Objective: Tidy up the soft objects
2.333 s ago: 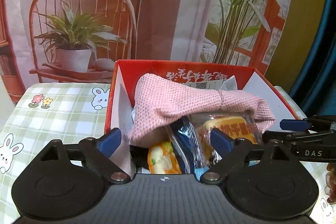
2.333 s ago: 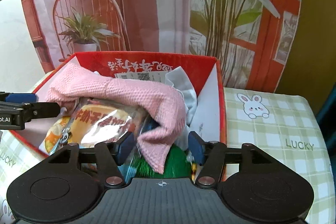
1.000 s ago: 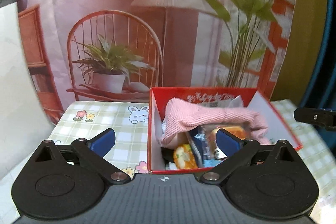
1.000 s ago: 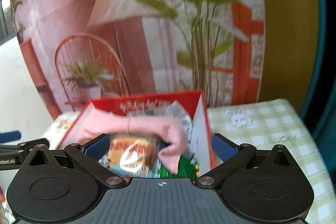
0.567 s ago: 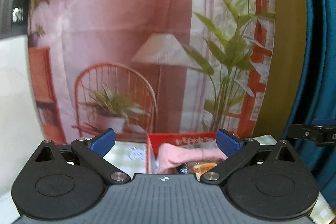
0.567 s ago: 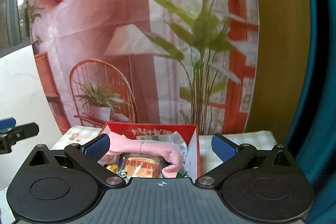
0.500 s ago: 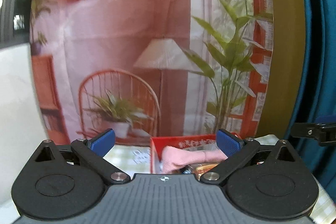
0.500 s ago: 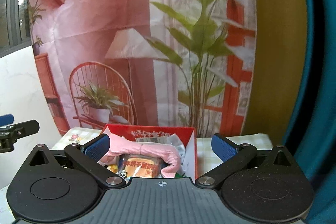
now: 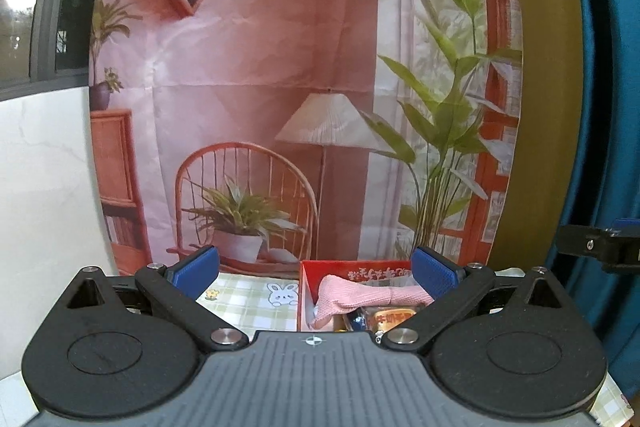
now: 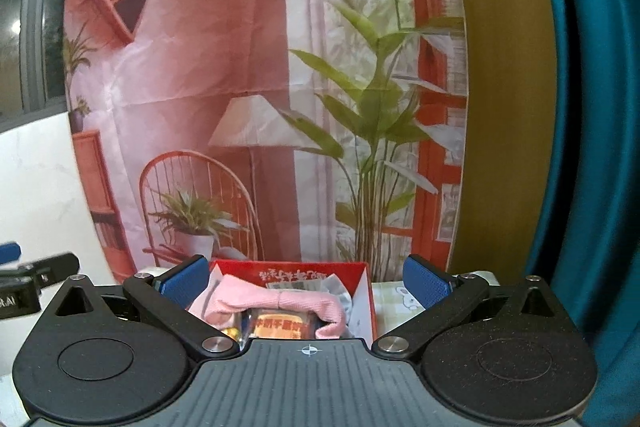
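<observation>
Beyond both wide-spread, empty grippers — left gripper [image 9: 315, 273], right gripper [image 10: 306, 278] — the red box [image 10: 362, 295] is sitting, its pink cloth [image 10: 280, 303] draping snack packets [image 10: 282, 327] half hidden.

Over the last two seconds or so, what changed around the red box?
Both grippers, left gripper and right gripper, pulled back from the red box and opened wide, empty. The pink cloth stayed draped over the snack packets inside.

Printed backdrop [image 9: 280, 67], checked tablecloth [image 9: 248, 301]
</observation>
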`<action>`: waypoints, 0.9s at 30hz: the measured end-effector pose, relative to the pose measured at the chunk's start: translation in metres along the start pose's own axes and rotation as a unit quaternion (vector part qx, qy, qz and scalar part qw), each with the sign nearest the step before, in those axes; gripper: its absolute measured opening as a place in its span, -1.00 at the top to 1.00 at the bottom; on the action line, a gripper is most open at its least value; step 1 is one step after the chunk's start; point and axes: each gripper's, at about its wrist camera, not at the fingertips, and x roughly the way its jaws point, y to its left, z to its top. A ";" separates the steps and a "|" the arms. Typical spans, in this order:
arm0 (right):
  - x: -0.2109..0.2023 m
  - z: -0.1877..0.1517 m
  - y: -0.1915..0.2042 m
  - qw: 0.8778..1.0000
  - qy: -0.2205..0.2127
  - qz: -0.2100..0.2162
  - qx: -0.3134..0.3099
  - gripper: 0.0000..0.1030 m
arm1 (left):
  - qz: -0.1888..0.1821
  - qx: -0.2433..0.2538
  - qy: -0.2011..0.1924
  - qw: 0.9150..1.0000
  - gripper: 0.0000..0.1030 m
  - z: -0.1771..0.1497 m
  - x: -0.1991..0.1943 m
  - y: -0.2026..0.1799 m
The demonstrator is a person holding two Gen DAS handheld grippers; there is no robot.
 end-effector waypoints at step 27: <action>-0.025 -0.014 0.004 1.000 -0.014 -0.020 -0.010 -0.99 | 0.012 0.013 -0.025 1.000 -1.00 -0.003 -0.025 -0.006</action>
